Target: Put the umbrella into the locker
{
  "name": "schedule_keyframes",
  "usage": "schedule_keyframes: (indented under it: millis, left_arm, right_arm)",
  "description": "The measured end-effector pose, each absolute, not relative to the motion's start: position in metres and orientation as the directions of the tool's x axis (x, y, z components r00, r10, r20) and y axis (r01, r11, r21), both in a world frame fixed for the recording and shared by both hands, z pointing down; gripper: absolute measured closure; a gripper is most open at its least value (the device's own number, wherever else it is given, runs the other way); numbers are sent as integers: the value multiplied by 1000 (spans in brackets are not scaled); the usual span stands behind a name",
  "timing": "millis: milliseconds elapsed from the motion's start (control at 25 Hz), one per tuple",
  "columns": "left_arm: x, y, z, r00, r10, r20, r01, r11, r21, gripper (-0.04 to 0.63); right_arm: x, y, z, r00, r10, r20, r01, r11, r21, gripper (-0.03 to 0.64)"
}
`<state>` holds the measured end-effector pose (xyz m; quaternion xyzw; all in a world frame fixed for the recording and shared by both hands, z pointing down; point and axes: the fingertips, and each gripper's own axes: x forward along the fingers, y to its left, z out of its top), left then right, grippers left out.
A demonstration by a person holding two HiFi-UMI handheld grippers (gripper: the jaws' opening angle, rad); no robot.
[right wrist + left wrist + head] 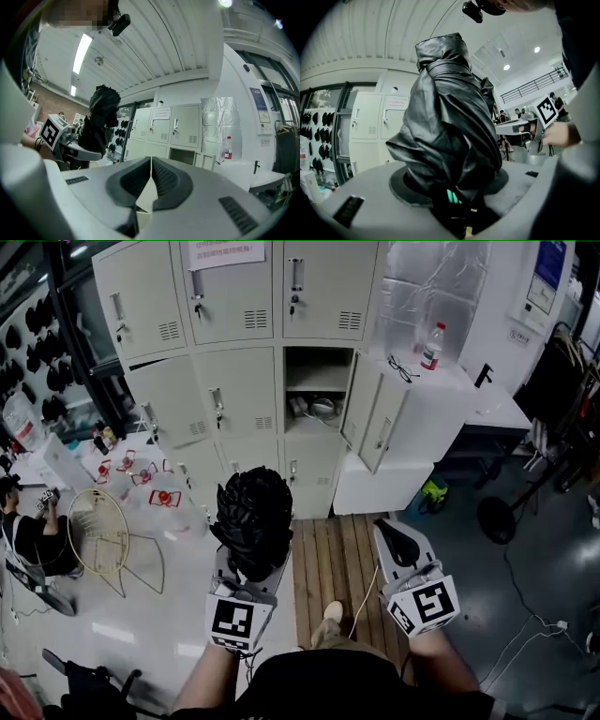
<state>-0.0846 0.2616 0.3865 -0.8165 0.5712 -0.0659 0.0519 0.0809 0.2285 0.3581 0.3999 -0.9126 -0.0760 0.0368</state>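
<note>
**Left gripper view: soft black bundle clamped low, open locker ahead**

The left gripper [457, 197] had its jaws clamped on the lower end of the folded black umbrella of crinkled, shiny fabric [445, 122], which stood upright out of the pads. A small teal detail showed down by the grip. The right gripper [151, 180] had its ribbed pads together with nothing between them.

The umbrella looked light. Its cloth seemed soft and slick, so it would probably bunch and slide under the pads, and a hold on the stiff core or handle inside the folds looked safer than one on loose fabric. The top-heavy bundle could tip if the grip were slack.

Ahead, the open compartment [319, 390] of the pale grey metal locker bank [234, 381] had an inner shelf. Some items I could not identify lay on its floor, so room inside looked limited. Its door [375, 413] was swung out to the right, an edge to keep clear of. The wooden plank floor strip [333, 554] before the locker was open, and the wire-frame chair [103, 531] stood well off to the left.
</note>
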Motion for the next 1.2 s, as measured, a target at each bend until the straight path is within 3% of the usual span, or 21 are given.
schedule_keyframes:
  millis: [1200]
  left_arm:
    - [-77,125,422,319,-934,162,-940,-334,-73,345]
  right_arm:
    - [100,91,384,-675,-736,43,-727,674,128,586]
